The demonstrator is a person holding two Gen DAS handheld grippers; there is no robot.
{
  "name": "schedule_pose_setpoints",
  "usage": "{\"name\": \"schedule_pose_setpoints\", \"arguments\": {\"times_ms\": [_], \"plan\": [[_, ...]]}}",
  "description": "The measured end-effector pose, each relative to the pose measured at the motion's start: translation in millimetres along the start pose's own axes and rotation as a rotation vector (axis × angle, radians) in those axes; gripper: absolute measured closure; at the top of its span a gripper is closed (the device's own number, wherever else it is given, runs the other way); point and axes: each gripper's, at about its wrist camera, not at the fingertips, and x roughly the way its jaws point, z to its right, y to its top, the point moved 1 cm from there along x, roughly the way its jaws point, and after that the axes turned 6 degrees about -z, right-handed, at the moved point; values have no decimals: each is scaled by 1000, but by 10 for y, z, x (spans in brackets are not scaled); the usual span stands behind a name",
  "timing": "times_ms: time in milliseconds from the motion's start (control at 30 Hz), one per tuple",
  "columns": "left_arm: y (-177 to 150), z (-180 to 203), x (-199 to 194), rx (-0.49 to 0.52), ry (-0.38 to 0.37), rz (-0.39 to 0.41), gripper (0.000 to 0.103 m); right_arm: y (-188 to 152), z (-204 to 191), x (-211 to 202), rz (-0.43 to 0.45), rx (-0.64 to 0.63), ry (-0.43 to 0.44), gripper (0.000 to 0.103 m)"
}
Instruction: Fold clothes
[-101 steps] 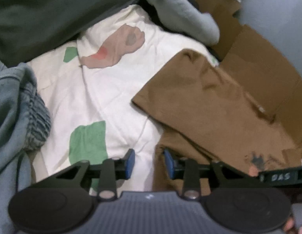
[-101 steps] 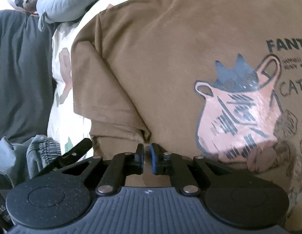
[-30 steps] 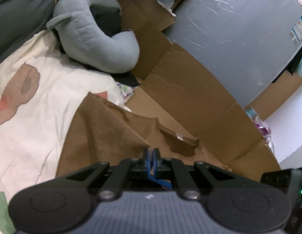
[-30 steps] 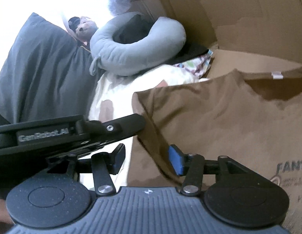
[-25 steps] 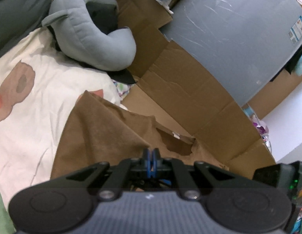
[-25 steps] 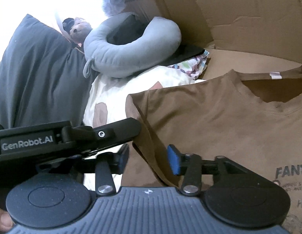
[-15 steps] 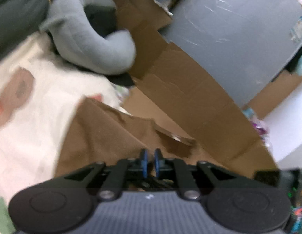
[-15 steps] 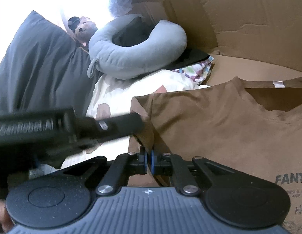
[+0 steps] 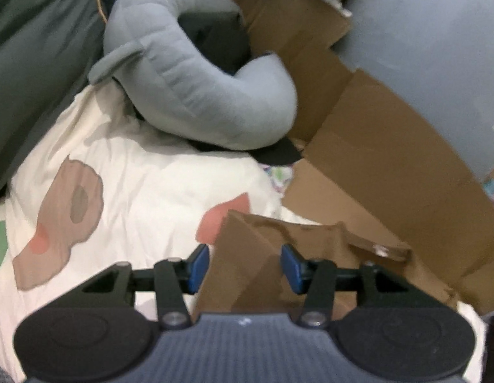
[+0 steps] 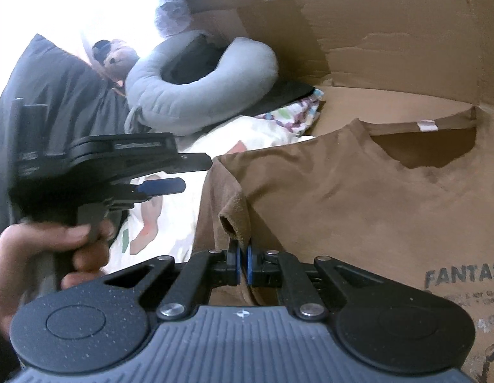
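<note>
Brown T-shirt [image 10: 358, 198] lies print-up on the bed [image 9: 144, 191], collar toward the cardboard [image 10: 390, 32]. Right tool [image 10: 242, 263] is clamped on the rolled sleeve edge; left tool [image 9: 243, 266] is spread wide over the shoulder, holding nothing. Risk: pinch looks thin, so a pull could slip the sleeve free or drag the whole shirt askew.

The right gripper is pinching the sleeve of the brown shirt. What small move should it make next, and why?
Probably carry the sleeve inward, across the brown shirt toward the neck opening. The right gripper is shut on the sleeve's folded edge, while the left gripper is open and holds nothing, so only the right one can make the fold now.
</note>
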Motion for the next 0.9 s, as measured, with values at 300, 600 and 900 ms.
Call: {"name": "schedule_pose_setpoints", "arguments": {"times_ms": [300,600,900], "plan": [[236,73,423,64,107,-63,59,-48,59,24,-5,18,-20,101],[395,170,575,45,153,-103,84,-90,54,63,-10,20,-19,101],[422,274,731,96,210,-135,94,-118,199,81,-24,106,-29,102]]}}
